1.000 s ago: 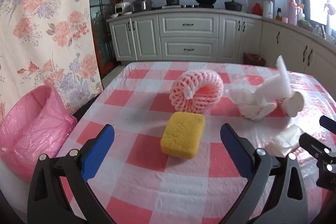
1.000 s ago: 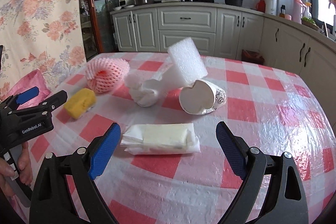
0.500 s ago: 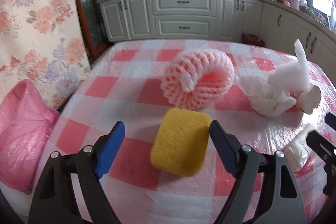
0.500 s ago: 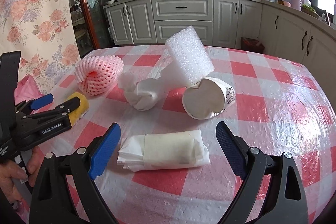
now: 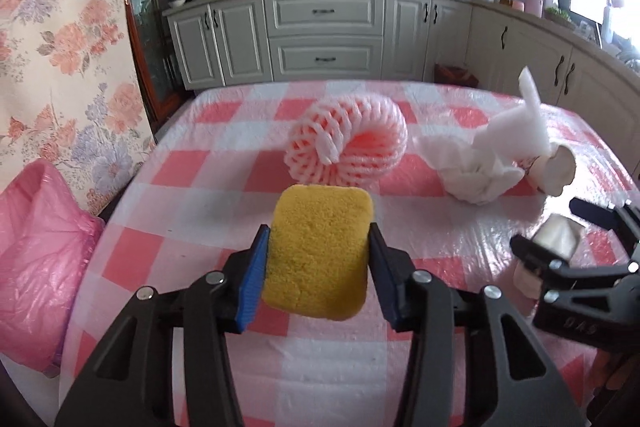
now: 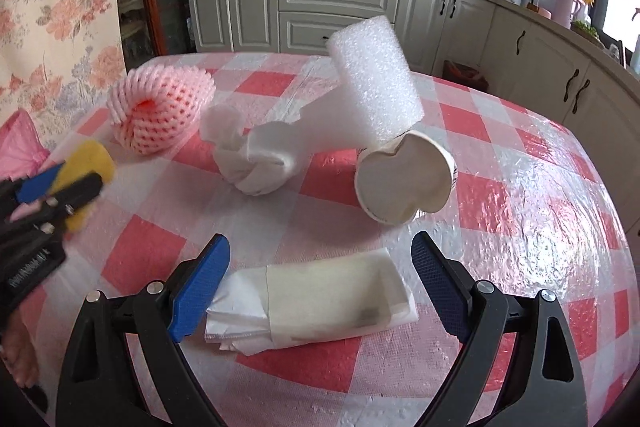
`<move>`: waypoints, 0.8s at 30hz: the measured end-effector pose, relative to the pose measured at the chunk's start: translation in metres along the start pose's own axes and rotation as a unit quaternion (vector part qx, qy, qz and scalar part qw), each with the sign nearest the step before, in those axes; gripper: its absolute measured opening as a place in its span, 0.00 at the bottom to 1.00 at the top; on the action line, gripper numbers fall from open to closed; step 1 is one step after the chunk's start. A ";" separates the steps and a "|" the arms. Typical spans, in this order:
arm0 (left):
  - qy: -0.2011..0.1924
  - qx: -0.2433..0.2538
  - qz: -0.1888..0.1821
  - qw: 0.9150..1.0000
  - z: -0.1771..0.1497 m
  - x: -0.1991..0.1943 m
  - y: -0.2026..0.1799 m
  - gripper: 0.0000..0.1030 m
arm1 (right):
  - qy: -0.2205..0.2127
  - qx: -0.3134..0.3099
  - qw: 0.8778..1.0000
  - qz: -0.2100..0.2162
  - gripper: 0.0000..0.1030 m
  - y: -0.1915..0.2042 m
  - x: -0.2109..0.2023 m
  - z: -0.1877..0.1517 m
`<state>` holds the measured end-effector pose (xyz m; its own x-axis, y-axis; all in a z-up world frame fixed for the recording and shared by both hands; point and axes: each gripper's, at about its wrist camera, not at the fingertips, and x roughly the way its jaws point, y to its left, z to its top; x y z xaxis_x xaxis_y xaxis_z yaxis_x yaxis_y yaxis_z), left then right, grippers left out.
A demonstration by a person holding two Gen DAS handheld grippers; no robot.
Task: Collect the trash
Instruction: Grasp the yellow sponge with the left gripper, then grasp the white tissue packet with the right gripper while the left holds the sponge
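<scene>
your left claw (image 5: 318, 269) is clamped on the yellow sponge (image 5: 318, 251), its 2 blue pads pressing the sponge's sides just in front of the pink foam net (image 5: 346, 143) on the checked surface (image 5: 192, 195). your right claw (image 6: 320, 283) stands wide apart, straddling the folded white wrapper (image 6: 316, 305), which lies flat and not yet gripped. the pickup step looks in hand for both pieces. next, you likely close the right claw on the wrapper, then carry the sponge to the pink bag (image 5: 38, 255), left of the sponge off the surface's edge.
</scene>
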<state>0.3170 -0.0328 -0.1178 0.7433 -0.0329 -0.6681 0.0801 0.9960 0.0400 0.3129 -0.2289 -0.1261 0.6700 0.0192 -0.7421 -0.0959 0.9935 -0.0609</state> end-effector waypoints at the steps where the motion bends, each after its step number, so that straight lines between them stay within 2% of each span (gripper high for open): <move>1: -0.004 -0.003 0.000 1.000 0.000 -0.004 0.001 0.45 | 0.002 -0.004 1.000 0.001 0.84 0.001 -0.001 -0.002; 8: -0.033 -0.015 -0.007 0.999 0.000 -0.034 -0.003 0.45 | 0.006 -0.001 1.000 -0.003 0.84 -0.013 -0.032 -0.032; 13: -0.034 -0.011 -0.020 0.999 -0.012 -0.049 -0.019 0.45 | 0.006 0.022 1.000 -0.009 0.84 -0.031 -0.049 -0.058; 16: -0.035 0.002 -0.024 0.999 -0.018 -0.055 -0.029 0.45 | 0.005 0.027 1.000 -0.014 0.84 -0.036 -0.053 -0.063; 21: -0.044 0.014 -0.019 0.999 -0.027 -0.070 -0.036 0.45 | -0.006 0.027 1.000 0.007 0.83 -0.038 -0.048 -0.055; 24: -0.053 0.007 -0.010 0.999 -0.028 -0.078 -0.029 0.45 | 0.002 0.027 0.999 0.019 0.72 -0.036 -0.039 -0.049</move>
<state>0.2377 -0.0570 -0.0877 0.8074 -0.0626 -0.5866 0.1048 0.9938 0.0381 0.2538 -0.2712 -0.1278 0.6643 0.0571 -0.7453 -0.0817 0.9967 0.0035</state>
